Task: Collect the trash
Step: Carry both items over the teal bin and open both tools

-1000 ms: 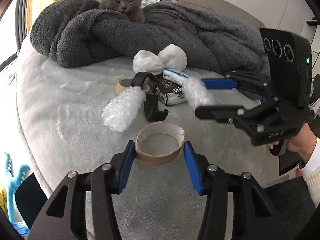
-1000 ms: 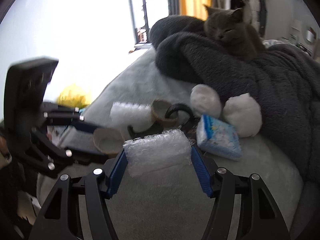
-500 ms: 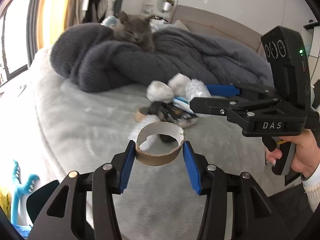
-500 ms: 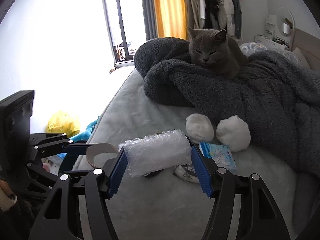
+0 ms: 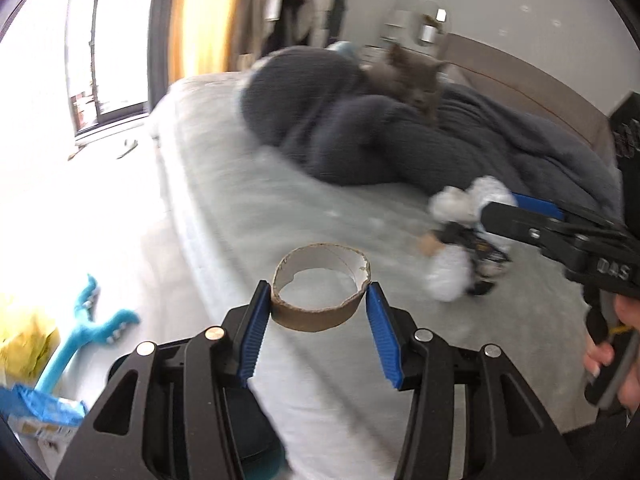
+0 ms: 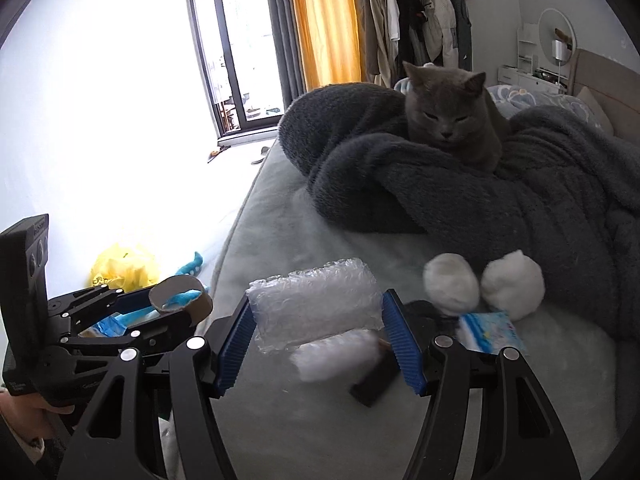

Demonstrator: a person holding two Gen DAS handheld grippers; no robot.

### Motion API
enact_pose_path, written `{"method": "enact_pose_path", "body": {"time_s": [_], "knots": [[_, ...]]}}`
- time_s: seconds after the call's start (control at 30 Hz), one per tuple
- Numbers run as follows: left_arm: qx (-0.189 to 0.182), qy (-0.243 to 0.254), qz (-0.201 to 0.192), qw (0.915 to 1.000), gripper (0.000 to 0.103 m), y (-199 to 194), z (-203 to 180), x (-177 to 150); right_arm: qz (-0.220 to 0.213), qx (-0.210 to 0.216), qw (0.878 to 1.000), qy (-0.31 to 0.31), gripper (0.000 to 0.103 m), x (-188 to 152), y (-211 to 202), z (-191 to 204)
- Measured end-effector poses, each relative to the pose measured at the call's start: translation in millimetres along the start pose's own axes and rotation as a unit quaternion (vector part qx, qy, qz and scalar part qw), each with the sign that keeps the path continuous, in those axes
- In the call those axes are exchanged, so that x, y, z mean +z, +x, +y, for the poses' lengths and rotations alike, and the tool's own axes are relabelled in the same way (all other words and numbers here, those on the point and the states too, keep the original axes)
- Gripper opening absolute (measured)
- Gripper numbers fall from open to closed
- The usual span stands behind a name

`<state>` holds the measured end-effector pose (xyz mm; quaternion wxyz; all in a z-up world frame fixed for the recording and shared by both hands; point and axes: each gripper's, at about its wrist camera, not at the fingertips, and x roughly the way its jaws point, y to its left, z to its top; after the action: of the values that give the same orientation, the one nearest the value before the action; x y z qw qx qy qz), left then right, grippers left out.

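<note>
Jaws of left gripper (image 5: 319,312) pinch cardboard ring (image 5: 320,295); right gripper (image 6: 316,330) clamps bubble wrap (image 6: 316,306).

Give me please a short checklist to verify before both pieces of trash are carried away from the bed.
1. Cardboard ring clamped in left gripper: ok.
2. Bubble wrap clamped in right gripper: ok.
3. Both pieces lifted off the bed: ok.
4. Cat away from both grippers: ok.
5. All trash collected: not ok, white balls and blue packet remain.
6. Bin location: cannot tell.
</note>
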<state>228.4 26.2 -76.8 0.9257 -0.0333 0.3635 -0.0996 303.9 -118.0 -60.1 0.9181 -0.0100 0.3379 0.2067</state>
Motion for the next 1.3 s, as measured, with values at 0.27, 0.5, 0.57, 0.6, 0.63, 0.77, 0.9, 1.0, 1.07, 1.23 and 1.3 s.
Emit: {"method": "enact_pose_path", "body": {"time_s": [0.27,0.5,0.57,0.6,0.63,0.77,0.9,1.0,1.07,1.23,1.3], "knots": [[0.056,-0.042,0.019,0.9974,0.052,0,48,-10,0.006,0.017,1.000,-0.004,0.065,5,24,48],[0.094,-0.062,0.060,0.9918,0.052,5,87,-30,0.017,0.048,0.999,-0.014,0.065,10,44,88],[0.104,-0.068,0.070,0.9898,0.052,6,98,-35,0.022,0.054,0.998,-0.017,0.065,10,50,99],[0.108,-0.072,0.076,0.9886,0.052,7,105,-38,0.024,0.057,0.998,-0.020,0.065,10,54,105],[0.112,-0.075,0.080,0.9876,0.052,7,111,-41,0.026,0.060,0.998,-0.023,0.065,11,57,110],[0.128,-0.085,0.105,0.9825,0.052,10,130,-55,0.034,0.075,0.996,-0.031,0.065,11,70,133],[0.123,-0.105,0.139,0.9770,0.052,13,151,-72,0.046,0.083,0.995,-0.041,0.065,7,82,152],[0.130,-0.107,0.161,0.9726,0.052,15,161,-82,0.057,0.090,0.993,-0.043,0.065,5,92,162],[0.129,-0.110,0.173,0.9702,0.052,17,166,-87,0.065,0.097,0.992,-0.039,0.065,3,99,166],[0.115,-0.132,0.209,0.9621,0.052,20,183,-99,0.081,0.104,0.990,-0.048,0.065,-1,114,186],[0.109,-0.133,0.221,0.9600,0.053,20,187,-105,0.088,0.103,0.989,-0.053,0.065,-3,122,193]]}}
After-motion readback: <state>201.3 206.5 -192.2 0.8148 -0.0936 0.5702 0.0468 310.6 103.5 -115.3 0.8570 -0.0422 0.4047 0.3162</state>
